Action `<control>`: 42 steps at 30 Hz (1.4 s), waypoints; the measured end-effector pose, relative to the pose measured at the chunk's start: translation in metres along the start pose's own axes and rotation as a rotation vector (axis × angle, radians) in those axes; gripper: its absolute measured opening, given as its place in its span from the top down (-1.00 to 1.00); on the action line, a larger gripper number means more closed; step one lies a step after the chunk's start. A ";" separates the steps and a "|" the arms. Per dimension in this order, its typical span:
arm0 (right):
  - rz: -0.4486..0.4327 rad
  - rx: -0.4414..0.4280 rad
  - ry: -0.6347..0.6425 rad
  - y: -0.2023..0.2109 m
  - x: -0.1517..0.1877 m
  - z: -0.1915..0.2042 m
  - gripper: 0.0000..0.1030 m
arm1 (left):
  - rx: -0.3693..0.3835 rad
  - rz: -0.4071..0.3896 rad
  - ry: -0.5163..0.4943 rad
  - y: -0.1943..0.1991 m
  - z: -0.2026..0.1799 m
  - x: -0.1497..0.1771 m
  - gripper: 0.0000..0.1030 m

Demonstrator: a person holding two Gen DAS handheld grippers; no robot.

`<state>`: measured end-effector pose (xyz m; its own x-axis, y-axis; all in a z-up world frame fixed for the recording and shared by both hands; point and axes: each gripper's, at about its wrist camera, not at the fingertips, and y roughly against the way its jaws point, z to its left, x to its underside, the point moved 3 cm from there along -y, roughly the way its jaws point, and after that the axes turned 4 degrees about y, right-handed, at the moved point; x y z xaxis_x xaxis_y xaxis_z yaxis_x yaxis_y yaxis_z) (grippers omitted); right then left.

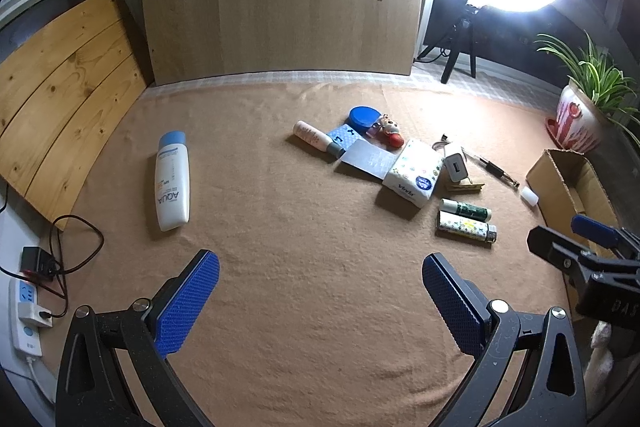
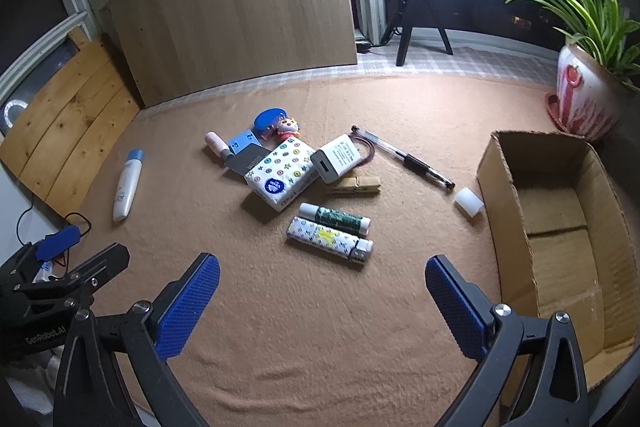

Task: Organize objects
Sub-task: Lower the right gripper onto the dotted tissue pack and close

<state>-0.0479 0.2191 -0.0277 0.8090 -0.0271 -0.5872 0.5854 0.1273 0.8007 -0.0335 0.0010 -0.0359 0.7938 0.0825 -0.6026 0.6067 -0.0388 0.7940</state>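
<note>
A pile of small items lies on the tan cloth: a tissue pack (image 2: 280, 173), a white charger (image 2: 335, 157), a wooden clothespin (image 2: 354, 184), a green tube (image 2: 335, 218), a patterned lighter (image 2: 330, 239), a black pen (image 2: 404, 157), a white cap (image 2: 469, 202), a blue tin (image 2: 270, 117) and a small toy (image 2: 289, 127). A white AQUA bottle (image 1: 173, 183) lies apart at the left. An empty cardboard box (image 2: 516, 211) sits at the right. My left gripper (image 1: 320, 301) and right gripper (image 2: 322, 303) both hover open over bare cloth, short of the pile.
A potted plant (image 2: 586, 95) stands behind the box. A ring light on a tripod (image 2: 420, 27) and a wooden board (image 2: 232, 3) stand at the back. Pine planks (image 1: 60, 67) lean at the left, with a power strip and cables (image 1: 28, 307) below them.
</note>
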 end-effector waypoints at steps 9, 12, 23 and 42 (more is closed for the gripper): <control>-0.003 -0.046 -0.004 -0.022 -0.032 -0.005 -0.55 | -0.017 0.007 0.017 -0.003 0.010 0.003 -0.99; 0.005 -0.070 0.001 -0.034 -0.046 -0.003 -0.39 | -0.025 0.012 0.023 -0.003 0.015 0.006 -0.99; 0.175 -0.234 -0.076 -0.107 -0.101 0.007 0.13 | -0.072 0.025 0.090 0.002 0.049 0.018 -0.99; 0.349 -0.230 -0.124 -0.175 -0.103 0.012 0.21 | -0.117 0.044 0.174 0.010 0.092 0.034 -0.99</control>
<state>-0.2329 0.1874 -0.1063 0.9649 -0.0604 -0.2557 0.2597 0.3668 0.8933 0.0035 -0.0880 -0.0555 0.7943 0.2544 -0.5517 0.5541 0.0692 0.8296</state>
